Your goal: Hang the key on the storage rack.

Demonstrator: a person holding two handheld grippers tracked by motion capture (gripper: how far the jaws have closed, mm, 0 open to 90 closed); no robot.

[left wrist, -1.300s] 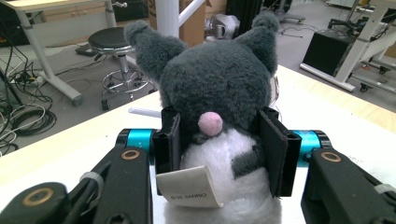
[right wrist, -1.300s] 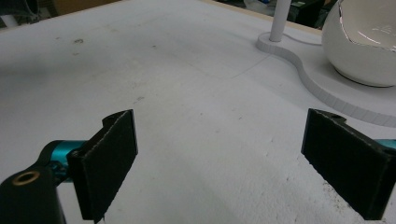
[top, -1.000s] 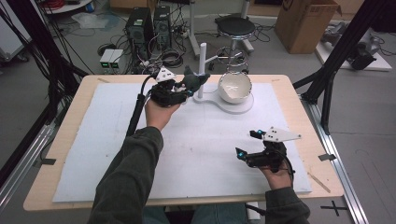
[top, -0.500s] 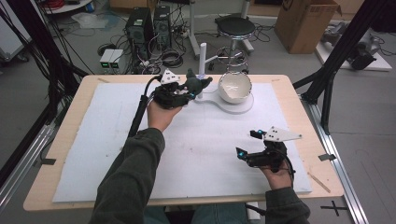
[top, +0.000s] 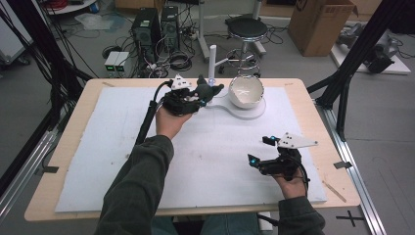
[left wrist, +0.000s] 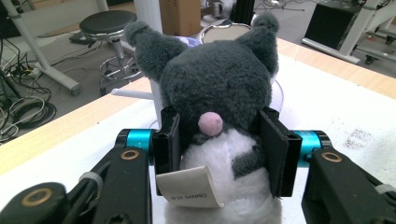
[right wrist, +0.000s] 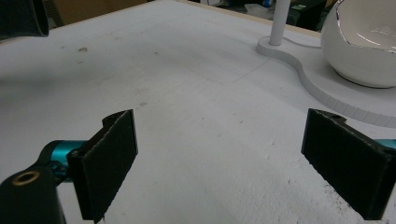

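A grey and white plush toy (left wrist: 219, 126) is clamped at its middle between the two black jaws of the left gripper (left wrist: 219, 149), and it is held just beside the white bowl (top: 246, 91), on the side toward the surface's left edge, a little above the white mat (top: 215, 161). The toy is judged to be light and soft: its pile bulges around the jaw pads, so a firm squeeze would be taken without harm, though a loose hold could let the fur slide. The waist, where it is now pinched, is judged the best place to take it (the ears and the paper label (left wrist: 187, 186) would give too little purchase). The bowl sits tilted on a flat white base (top: 240, 110), from which a thin white post (top: 212, 61) rises just behind the toy. The bowl looks hard and possibly fragile. Well apart from the bowl, toward the person's near right, the right gripper (top: 266, 152) is held low over the mat with its jaws spread wide and nothing between them.
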